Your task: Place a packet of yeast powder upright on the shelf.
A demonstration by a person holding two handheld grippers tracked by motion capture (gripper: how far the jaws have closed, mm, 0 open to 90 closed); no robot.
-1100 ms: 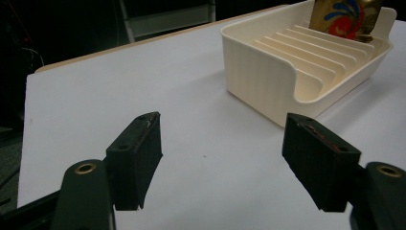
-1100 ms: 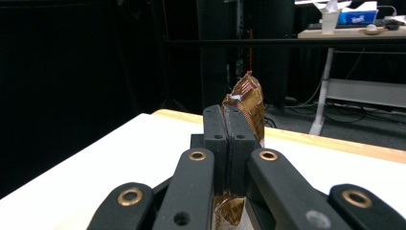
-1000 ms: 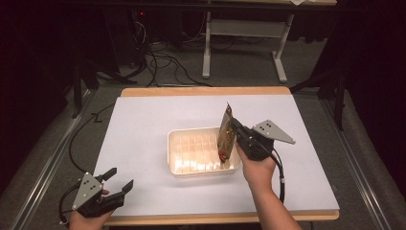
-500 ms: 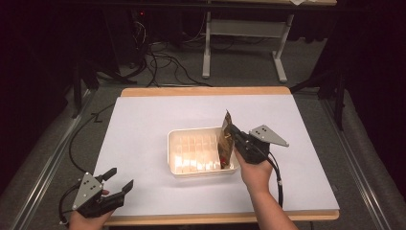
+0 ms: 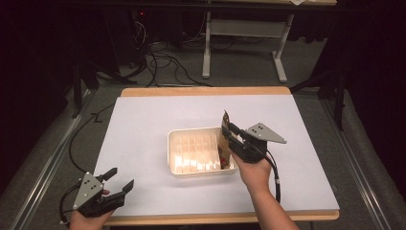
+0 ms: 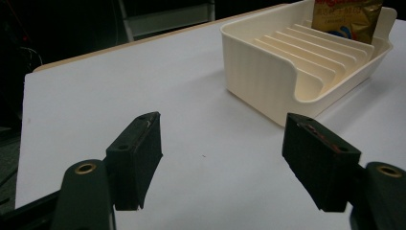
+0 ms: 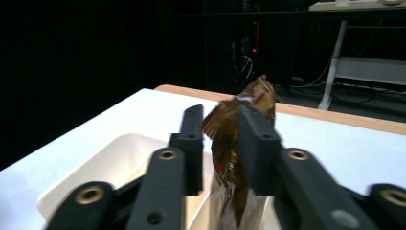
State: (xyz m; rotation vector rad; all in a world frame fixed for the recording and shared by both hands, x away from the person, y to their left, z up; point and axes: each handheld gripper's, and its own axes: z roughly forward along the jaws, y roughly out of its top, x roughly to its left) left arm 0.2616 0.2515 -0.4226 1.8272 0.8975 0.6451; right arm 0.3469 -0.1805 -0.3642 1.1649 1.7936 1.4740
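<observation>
Packet: a brown and gold foil snack packet stands upright at the right end of the tray, its lower part inside; its print is too blurred to read, and its top is cut off in the left gripper view.
Tray: a cream plastic rectangular tray with ribbed dividers sits near the middle of the worktop; the right gripper hides part of its right wall.
Right gripper: the black right gripper has its jaws closed on the packet's upper part, seen close in its own view; the foil there is crumpled and out of focus.
Right hand: the hand grips it from below.
Left gripper: the black left gripper rests at the near left corner, well apart from the tray, jaws spread wide and holding nothing.
Worktop: white sheet with a wooden edge.
Background: dark floor, cables and a grey frame; details are hard to make out.
</observation>
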